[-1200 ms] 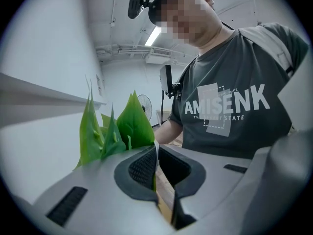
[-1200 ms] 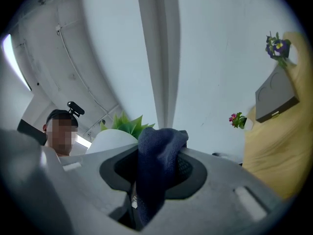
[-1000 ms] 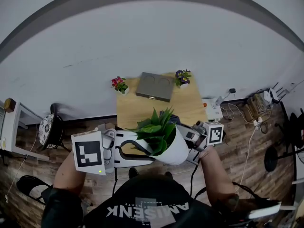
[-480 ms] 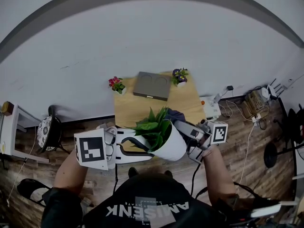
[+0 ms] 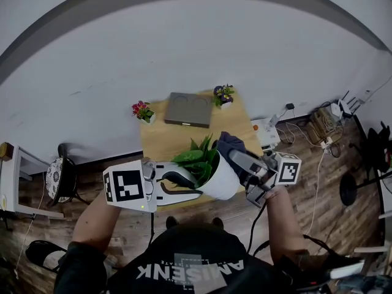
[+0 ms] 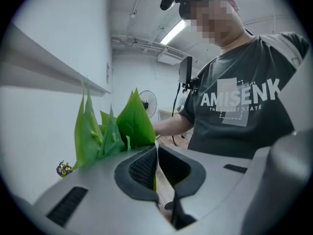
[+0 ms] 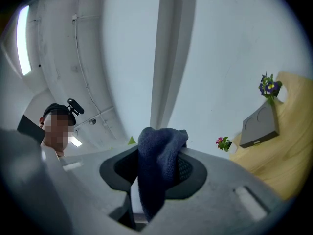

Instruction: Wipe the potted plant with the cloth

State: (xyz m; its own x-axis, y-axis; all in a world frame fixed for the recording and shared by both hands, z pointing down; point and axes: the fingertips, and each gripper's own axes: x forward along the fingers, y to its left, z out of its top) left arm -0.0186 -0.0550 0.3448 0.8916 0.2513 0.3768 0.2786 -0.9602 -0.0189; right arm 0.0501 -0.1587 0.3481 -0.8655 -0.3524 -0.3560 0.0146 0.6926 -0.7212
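Note:
The potted plant, green leaves (image 5: 195, 158) in a white pot (image 5: 223, 180), hangs in the air above the table's near edge. My left gripper (image 5: 193, 185) is shut on the pot's thin rim (image 6: 155, 153), with the leaves (image 6: 120, 126) rising just beyond its jaws. My right gripper (image 5: 233, 155) is shut on a dark blue cloth (image 5: 229, 143), bunched between its jaws (image 7: 159, 163). The cloth sits at the pot's right rim, against the outer leaves. A person in a grey T-shirt fills the right of the left gripper view.
A wooden table (image 5: 184, 141) stands against the white wall with a grey box (image 5: 187, 109) and two small flower pots (image 5: 142, 111) (image 5: 223, 94) at its far edge. A white power strip and cables (image 5: 267, 131) lie on the floor at right, and a stool (image 5: 60, 175) stands at left.
The right gripper has risen from behind the pot, bringing the cloth up to the rim and leaves. The left gripper and the pot have shifted slightly to the right.

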